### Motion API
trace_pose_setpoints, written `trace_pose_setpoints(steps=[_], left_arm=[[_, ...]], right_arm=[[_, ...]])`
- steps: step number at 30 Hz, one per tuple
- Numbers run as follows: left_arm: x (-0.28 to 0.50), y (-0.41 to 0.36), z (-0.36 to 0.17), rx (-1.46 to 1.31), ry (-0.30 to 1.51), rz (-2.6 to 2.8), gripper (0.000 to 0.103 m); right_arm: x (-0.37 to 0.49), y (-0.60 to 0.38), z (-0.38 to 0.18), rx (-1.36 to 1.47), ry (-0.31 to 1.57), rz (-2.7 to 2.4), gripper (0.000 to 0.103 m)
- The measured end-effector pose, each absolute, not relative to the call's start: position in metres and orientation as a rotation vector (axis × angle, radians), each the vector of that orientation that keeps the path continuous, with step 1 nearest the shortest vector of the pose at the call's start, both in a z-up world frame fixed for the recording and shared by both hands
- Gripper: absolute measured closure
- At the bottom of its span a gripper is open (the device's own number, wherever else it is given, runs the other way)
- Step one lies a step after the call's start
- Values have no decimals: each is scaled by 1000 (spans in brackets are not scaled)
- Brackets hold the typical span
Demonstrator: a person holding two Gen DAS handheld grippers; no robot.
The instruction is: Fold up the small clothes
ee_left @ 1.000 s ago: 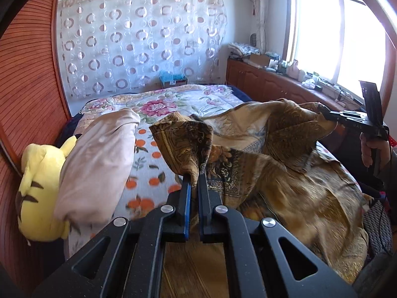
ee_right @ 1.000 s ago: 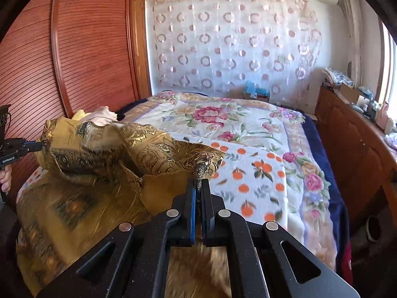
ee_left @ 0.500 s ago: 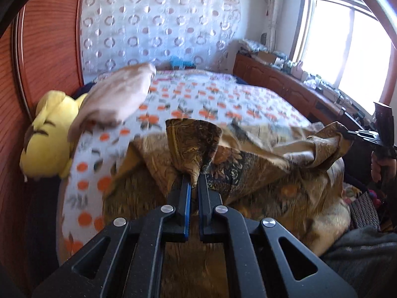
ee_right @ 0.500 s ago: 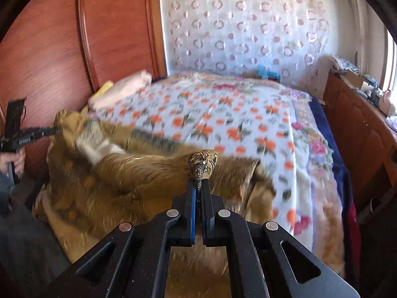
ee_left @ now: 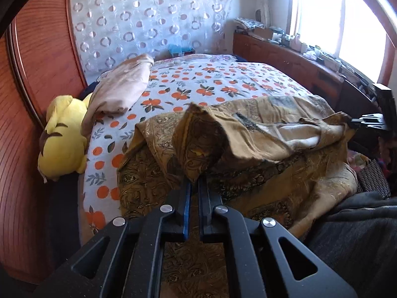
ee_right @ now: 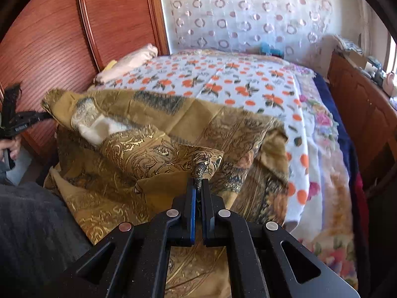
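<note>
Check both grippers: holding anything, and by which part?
Both are shut on the gold patterned cloth. The left gripper pinches one bunched corner, the right gripper another corner, its tip poking out between the jaws.

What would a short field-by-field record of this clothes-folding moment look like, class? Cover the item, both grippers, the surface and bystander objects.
item: gold patterned cloth, partly doubled over, white underside showing
left gripper: shut on one corner of the cloth
right gripper: shut on another corner
surface: bed with orange-print sheet
bystanders: yellow plush toy and pink folded bedding at the bed's far side, clear of the cloth
fold state: unfinished, rumpled
</note>
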State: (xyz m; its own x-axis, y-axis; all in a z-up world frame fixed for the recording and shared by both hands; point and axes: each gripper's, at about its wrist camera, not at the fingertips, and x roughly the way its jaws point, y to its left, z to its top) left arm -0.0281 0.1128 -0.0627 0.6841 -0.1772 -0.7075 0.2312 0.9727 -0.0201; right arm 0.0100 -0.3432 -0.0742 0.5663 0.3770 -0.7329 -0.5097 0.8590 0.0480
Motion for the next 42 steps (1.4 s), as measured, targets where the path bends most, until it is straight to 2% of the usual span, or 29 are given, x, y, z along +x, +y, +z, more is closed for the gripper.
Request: trace_pose_setpoints(steps=[11, 13, 15, 20, 28, 29, 31, 33, 34, 35, 36, 42], left_arm=[[-31, 124, -37, 72, 727, -154, 96], [-28, 124, -35, 82, 720, -142, 88], [-24, 126, -32, 69, 706, -139, 85], [-11, 126, -31, 59, 684, -126, 62], [23, 130, -49, 34, 730, -120, 60], [27, 131, -52, 25, 737, -127, 52], [35, 131, -56, 9, 744, -143, 49], [44, 132, -62, -1, 761, -157, 47], [48, 132, -64, -5, 766, -161, 31], [53, 132, -67, -9, 768, -165, 25], [56, 132, -68, -9, 771, -168, 25], [84, 137, -78, -5, 799, -153, 25]], right_arm=[[17, -339, -67, -176, 821, 520, 100], [15, -338, -65, -180, 813, 517, 100], [13, -339, -66, -177, 809, 516, 100], [7, -339, -63, -192, 799, 506, 100], [0, -336, -44, -238, 753, 468, 95], [0, -336, -44, -240, 751, 471, 94], [0, -336, -42, -238, 735, 474, 88], [4, -338, -40, -224, 718, 470, 69], [8, -339, -40, -214, 709, 465, 63], [12, -341, -43, -207, 700, 456, 50], [17, -342, -46, -199, 694, 442, 46], [70, -338, -74, -172, 704, 379, 45]])
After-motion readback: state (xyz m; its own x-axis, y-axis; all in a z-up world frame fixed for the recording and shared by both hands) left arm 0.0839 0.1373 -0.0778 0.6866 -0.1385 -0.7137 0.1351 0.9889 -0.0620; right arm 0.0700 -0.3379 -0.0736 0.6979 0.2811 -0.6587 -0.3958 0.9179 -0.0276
